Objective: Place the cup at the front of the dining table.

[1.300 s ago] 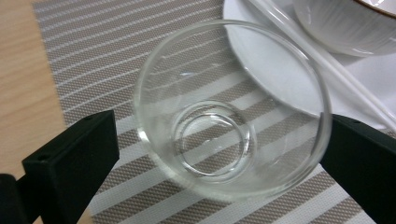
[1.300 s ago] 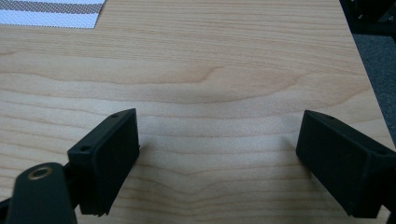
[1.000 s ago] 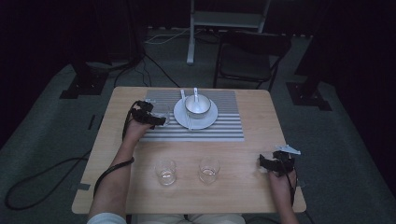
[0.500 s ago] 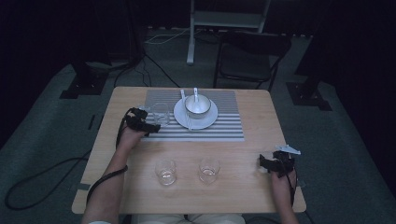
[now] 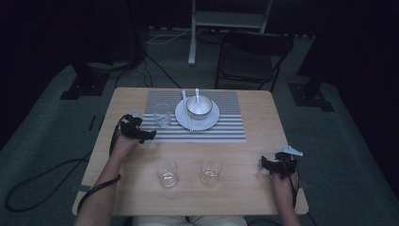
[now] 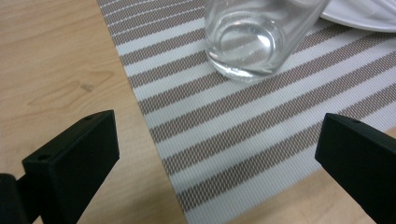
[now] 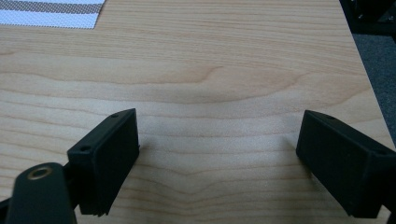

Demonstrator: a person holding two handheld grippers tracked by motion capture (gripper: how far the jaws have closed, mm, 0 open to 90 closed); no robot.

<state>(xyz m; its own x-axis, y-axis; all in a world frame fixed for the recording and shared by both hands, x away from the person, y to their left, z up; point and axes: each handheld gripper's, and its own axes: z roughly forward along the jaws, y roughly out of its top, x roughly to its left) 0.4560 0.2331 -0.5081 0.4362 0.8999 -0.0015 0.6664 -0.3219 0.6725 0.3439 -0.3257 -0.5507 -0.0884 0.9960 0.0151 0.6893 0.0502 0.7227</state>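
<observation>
High view, counts: three glasses, one plate (image 5: 211, 121), one bowl (image 5: 199, 107), one striped mat (image 5: 226, 132), two grippers, one chair (image 5: 251, 59) beyond the table (image 5: 249, 188).

One glass (image 5: 162, 115) stands upright on the mat's left part, left of centre in the frame, just beside the plate; whether the two touch cannot be told. Two more glasses (image 5: 167, 173) (image 5: 210, 171) stand apart on bare wood at lower centre. The bowl sits on the plate at upper centre; thin utensils lie on the plate and in the bowl, too small to identify or count.

The left gripper (image 5: 151, 135), at centre left, lies at the mat's left edge, just below and left of the glass on the mat, not touching it. In the left gripper view its jaws stand wide at the lower corners, nothing between them but mat and wood; the glass (image 6: 257, 39) stands at upper centre, its rim cut off by the top edge, and the plate shows as a white sliver at upper right.

The right gripper (image 5: 264, 164), at lower right of the high view, rests low over bare wood, well apart from every glass. In the right gripper view its jaws also stand wide over bare table, with a mat corner (image 7: 51, 14) at upper left.

Forearms are cut off at the bottom edge; the surrounding floor is dark and hard to make out.
</observation>
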